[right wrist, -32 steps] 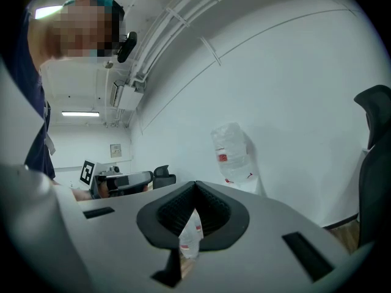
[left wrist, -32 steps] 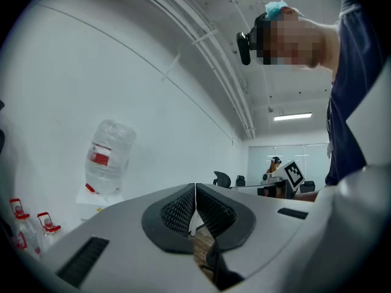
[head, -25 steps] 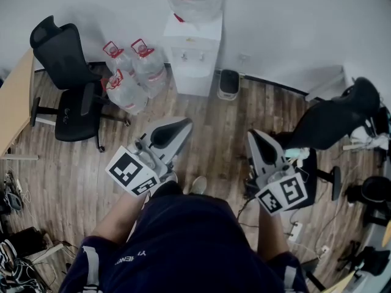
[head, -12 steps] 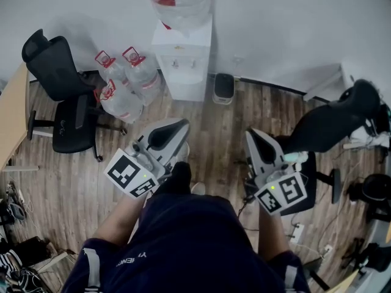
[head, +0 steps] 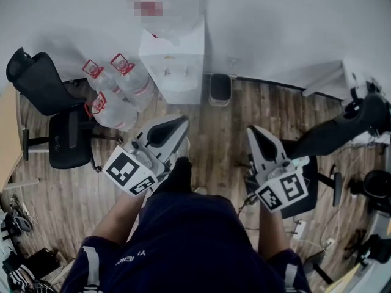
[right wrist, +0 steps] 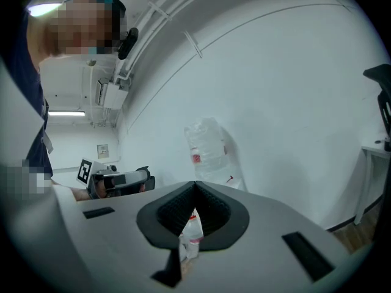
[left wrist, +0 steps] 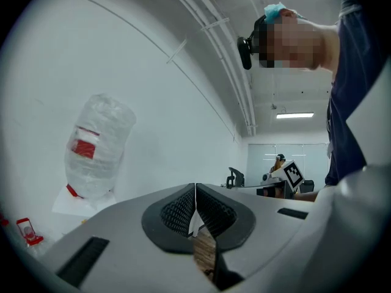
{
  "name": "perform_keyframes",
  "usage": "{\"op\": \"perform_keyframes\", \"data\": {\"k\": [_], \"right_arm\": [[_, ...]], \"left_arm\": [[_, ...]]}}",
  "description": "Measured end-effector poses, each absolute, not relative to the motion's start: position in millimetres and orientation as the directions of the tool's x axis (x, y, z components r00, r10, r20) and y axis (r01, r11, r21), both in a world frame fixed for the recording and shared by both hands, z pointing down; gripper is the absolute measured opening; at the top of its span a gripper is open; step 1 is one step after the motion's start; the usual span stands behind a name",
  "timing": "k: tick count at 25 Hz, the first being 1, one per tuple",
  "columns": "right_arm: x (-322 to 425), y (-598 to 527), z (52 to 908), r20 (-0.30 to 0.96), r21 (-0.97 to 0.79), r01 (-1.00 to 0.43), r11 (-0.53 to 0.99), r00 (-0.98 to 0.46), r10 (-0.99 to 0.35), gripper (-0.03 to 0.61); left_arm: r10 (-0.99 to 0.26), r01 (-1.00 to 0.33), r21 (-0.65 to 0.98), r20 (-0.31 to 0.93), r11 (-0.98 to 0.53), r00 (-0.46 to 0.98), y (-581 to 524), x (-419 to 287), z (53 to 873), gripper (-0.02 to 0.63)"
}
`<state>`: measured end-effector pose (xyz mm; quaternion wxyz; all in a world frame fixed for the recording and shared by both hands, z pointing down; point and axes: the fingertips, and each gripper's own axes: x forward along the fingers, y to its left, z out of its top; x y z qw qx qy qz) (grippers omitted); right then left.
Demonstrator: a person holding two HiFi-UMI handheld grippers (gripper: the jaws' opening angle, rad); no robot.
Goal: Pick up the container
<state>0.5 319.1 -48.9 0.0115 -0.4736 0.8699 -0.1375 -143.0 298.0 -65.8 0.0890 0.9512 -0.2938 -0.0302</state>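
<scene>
Plastic containers (head: pixel 130 81) on floor (head: pixel 217 136), well beyond left hand-held gripper (head: pixel 181 122).

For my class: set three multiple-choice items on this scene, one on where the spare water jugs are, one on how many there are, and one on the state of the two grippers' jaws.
1. In the head view, where are the spare water jugs?
A. On the floor, left of the white water dispenser
B. On the floor, right of the dispenser
C. Between the two grippers

2. How many spare jugs are there?
A. One
B. Three
C. Six

3. How do the left gripper and right gripper stand?
A. Both shut, nothing held
B. Both wide open
C. Left shut on a jug

Key:
1 A: the jugs are grouped against the dispenser's left side.
2 B: three red-capped jugs show.
3 A: in each gripper view the jaws meet with nothing clamped between them.
</scene>
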Motion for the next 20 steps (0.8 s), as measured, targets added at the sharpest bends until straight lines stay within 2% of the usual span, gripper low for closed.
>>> {"op": "perform_keyframes", "data": {"k": [20], "right_arm": [[-16.2,85.6,-2.0,0.247,-0.254,-0.899,0.357,-0.417,-0.875,0.005]], "left_arm": [[-0.462,-0.474,0.205,0.108,-0.856,0.88,60.4,-175.5,-10.0,0.028]]}}
